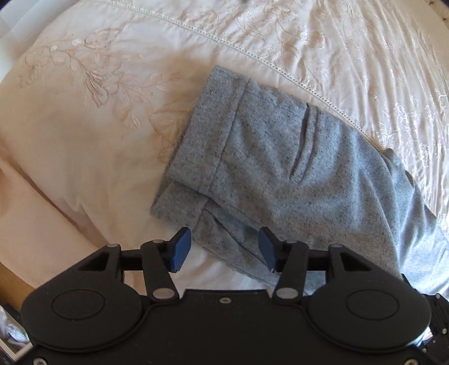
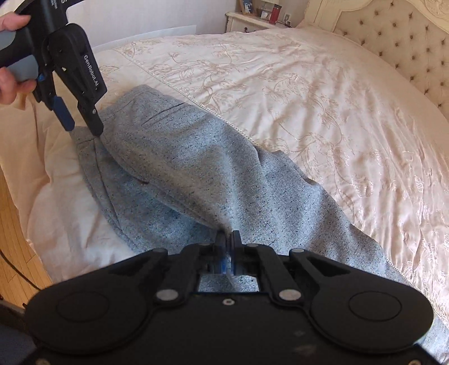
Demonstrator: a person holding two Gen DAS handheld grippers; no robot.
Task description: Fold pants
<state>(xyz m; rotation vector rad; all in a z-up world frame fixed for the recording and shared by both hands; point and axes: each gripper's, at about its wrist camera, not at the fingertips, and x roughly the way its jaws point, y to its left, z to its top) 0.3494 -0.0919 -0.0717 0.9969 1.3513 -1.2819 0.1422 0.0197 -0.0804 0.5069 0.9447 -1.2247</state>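
Observation:
Grey speckled pants [image 1: 280, 168] lie on the cream bedspread, partly doubled over, with the waistband toward the left. My left gripper [image 1: 224, 250] is open, its blue pads either side of the near edge of the waistband end, holding nothing. In the right wrist view the left gripper [image 2: 81, 123] hovers just above that waistband corner. My right gripper [image 2: 228, 241] is shut on a pinched fold of the pants [image 2: 196, 174], lifting the cloth into a ridge toward me.
The embroidered cream bedspread [image 2: 322, 98] stretches to the right and back, with a tufted headboard [image 2: 407, 50] at the far right. A nightstand [image 2: 258, 19] with small items stands at the back. Wooden floor [image 2: 14, 224] lies past the bed's left edge.

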